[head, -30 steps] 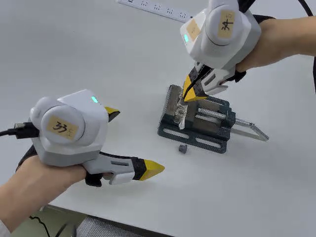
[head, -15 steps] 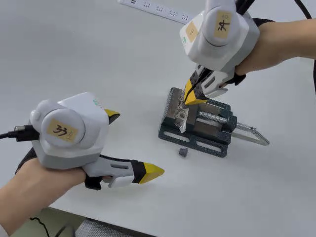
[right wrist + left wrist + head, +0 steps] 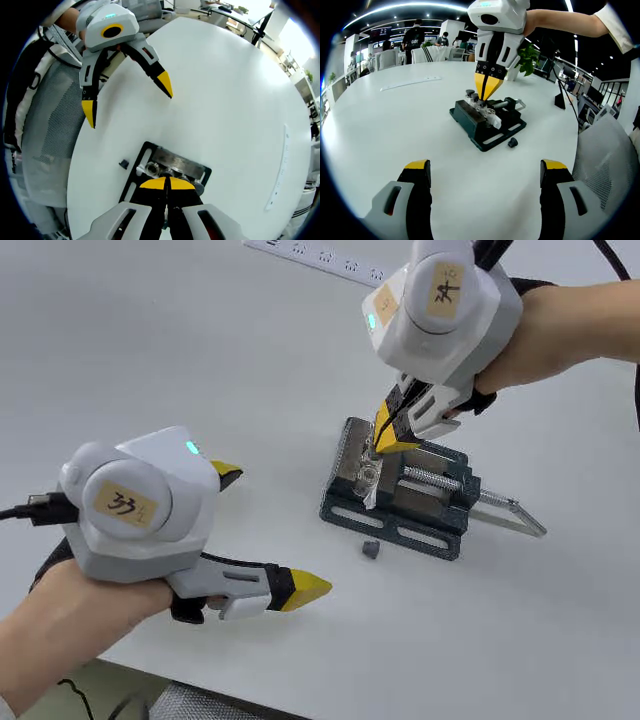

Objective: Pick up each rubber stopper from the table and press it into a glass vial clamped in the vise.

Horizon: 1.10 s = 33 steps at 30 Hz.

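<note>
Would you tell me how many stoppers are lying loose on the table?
1: a dark stopper on the table, apart from the vise on its near side. The right tool, shut over the vise, may hide another between its tips.

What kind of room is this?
Probably an open office or lab: a big round white table, a grey mesh chair beside it, and people standing in the background under long ceiling lights.

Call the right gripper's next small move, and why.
Probably a short press straight down: the right gripper, fingers together, has its tips at the mouth of the glass vial clamped in the vise. Whether a stopper sits under them is hidden. A rubber stopper lies by the vise.
</note>
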Each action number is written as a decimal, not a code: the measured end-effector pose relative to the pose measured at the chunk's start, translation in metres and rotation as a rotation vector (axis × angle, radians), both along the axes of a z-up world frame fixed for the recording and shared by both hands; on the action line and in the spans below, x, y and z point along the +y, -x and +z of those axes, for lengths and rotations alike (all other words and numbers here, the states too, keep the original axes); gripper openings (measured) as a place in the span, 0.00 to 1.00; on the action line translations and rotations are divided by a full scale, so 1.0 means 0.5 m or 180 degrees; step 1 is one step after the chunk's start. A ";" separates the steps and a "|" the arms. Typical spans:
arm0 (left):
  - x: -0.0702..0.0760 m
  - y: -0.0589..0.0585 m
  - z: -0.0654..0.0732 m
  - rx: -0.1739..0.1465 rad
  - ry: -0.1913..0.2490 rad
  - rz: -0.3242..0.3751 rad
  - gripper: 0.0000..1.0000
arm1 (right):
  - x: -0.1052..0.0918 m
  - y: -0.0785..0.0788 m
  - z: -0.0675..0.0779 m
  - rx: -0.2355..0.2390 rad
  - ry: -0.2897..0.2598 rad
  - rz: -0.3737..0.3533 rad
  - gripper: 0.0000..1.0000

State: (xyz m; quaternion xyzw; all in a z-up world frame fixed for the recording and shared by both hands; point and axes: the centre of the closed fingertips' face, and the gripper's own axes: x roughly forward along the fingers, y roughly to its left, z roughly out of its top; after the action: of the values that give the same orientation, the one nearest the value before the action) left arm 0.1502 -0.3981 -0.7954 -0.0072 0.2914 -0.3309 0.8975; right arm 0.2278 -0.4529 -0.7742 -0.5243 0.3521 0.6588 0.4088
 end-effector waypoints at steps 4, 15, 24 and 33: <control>0.002 -0.001 -0.003 0.0004 0.0006 0.0002 0.89 | -0.001 0.004 0.000 -0.0099 0.0110 0.0078 0.00; -0.004 -0.004 0.000 -0.0007 0.0013 -0.0004 0.89 | -0.001 0.003 0.000 -0.0149 0.0127 -0.0143 0.00; -0.007 -0.006 0.005 -0.0033 0.0015 -0.0007 0.89 | 0.002 0.001 -0.003 -0.0309 0.0314 -0.0065 0.00; 0.003 -0.009 0.009 -0.0069 0.0010 0.0012 0.89 | 0.000 0.000 0.003 -0.0226 0.0172 -0.0251 0.00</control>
State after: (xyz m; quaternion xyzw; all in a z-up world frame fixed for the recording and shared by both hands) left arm 0.1547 -0.3965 -0.7908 -0.0056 0.2811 -0.3298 0.9012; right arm 0.2281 -0.4528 -0.7726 -0.5439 0.3754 0.6134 0.4324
